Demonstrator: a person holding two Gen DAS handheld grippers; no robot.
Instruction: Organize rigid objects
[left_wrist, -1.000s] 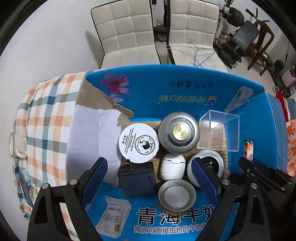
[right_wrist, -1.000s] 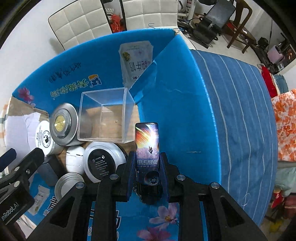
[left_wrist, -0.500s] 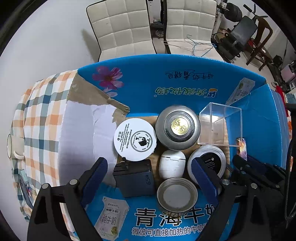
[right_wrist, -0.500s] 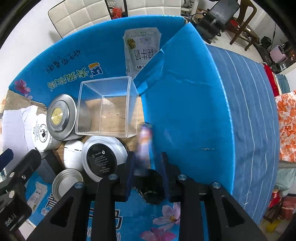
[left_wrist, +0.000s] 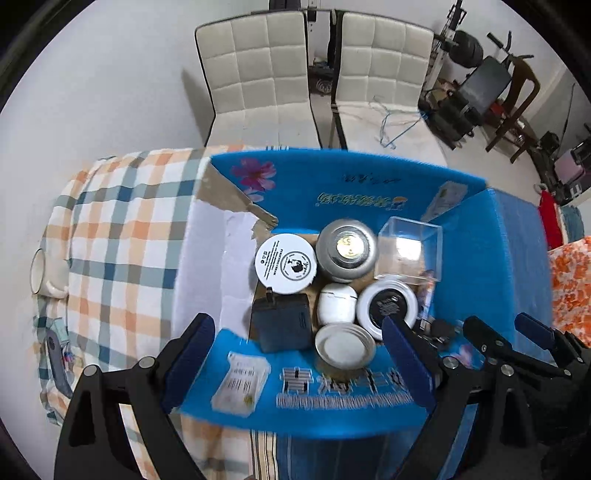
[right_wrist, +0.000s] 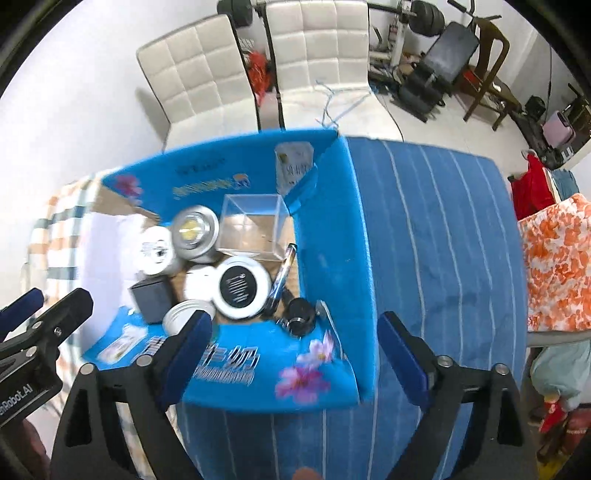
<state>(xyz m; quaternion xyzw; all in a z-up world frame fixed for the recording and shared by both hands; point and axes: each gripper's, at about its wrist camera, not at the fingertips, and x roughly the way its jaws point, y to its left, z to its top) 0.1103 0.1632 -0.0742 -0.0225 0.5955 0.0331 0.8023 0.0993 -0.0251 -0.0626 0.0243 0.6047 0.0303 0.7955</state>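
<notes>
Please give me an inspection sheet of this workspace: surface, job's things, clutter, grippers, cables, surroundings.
Surface: blue striped cloth beside checked cloth.
Job's things: blue box holds clear case, silver tin, white jar, black-lidded jar, white egg-shaped case, grey cube, metal lid, printed card leaning at the right wall.
Clutter: mug on the checked cloth.
Grippers: left hand-held gripper open, empty; right hand-held gripper open, empty.
Cables: nothing seen.
Surroundings: two white chairs, exercise equipment.
</notes>
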